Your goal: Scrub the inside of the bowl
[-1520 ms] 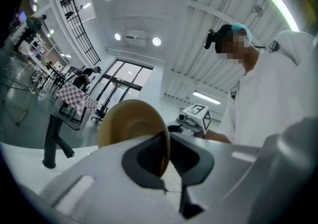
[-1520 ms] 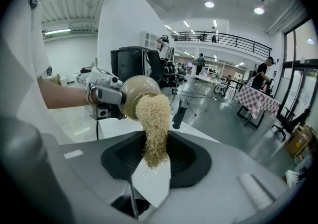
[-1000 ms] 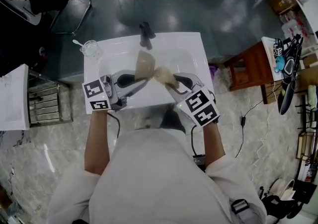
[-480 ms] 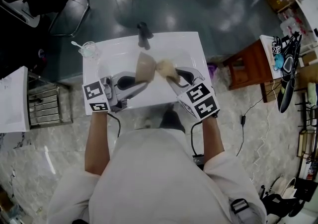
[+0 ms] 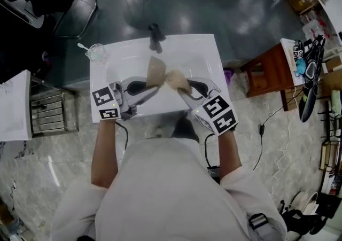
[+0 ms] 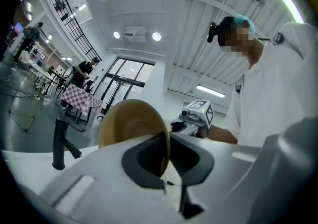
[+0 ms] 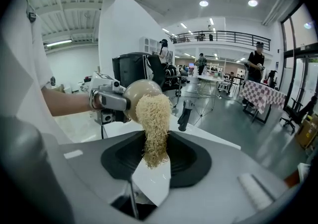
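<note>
Head view, mid-frame: the left gripper (image 5: pixel 150 90), jaws nearly closed on the rim, holds one tan bowl (image 5: pixel 155 71) tipped on edge over the white sink (image 5: pixel 204 52), likely to present its inside. One fibrous scrubber (image 5: pixel 175 79) touches it, clamped in the right gripper (image 5: pixel 184 90), jaws half closed.

Tan bowl (image 5: pixel 155 71) tipped on edge; straw-coloured fibrous scrubber (image 5: pixel 176 80) touching it.

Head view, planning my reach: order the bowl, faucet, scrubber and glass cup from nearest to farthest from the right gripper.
1. Scrubber, held in the right gripper.
2. Bowl, just left of it.
3. Faucet, farther back, centre.
4. Glass cup, far left corner.
</note>
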The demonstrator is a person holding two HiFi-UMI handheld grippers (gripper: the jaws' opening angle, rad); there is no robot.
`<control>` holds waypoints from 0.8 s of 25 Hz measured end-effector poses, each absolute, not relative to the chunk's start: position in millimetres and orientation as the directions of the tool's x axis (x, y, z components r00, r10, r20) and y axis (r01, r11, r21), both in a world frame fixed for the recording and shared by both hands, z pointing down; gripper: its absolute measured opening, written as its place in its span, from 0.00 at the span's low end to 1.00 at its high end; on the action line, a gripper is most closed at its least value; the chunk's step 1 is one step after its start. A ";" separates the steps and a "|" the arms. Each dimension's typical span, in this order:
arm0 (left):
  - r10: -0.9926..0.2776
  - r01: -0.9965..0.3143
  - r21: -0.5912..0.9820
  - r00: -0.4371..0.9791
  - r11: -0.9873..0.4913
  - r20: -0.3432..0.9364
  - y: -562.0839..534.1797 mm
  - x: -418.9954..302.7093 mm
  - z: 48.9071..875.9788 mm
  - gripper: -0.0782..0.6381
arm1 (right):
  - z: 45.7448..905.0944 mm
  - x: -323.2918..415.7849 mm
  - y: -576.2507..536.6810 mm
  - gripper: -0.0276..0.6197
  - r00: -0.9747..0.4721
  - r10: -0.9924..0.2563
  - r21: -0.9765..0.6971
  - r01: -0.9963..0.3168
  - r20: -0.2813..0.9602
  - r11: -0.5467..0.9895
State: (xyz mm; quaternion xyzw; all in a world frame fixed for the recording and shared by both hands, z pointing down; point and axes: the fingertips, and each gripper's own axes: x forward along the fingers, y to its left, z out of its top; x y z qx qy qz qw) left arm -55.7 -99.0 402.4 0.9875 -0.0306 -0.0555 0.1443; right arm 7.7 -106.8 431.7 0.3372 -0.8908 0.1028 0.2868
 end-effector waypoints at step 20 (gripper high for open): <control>-0.091 -0.046 0.296 0.986 -0.954 -0.138 -93.1 -60.1 392.3 0.12 | 428.3 5.1 -94.6 0.25 -0.597 -0.517 0.056 -0.620 0.613 0.782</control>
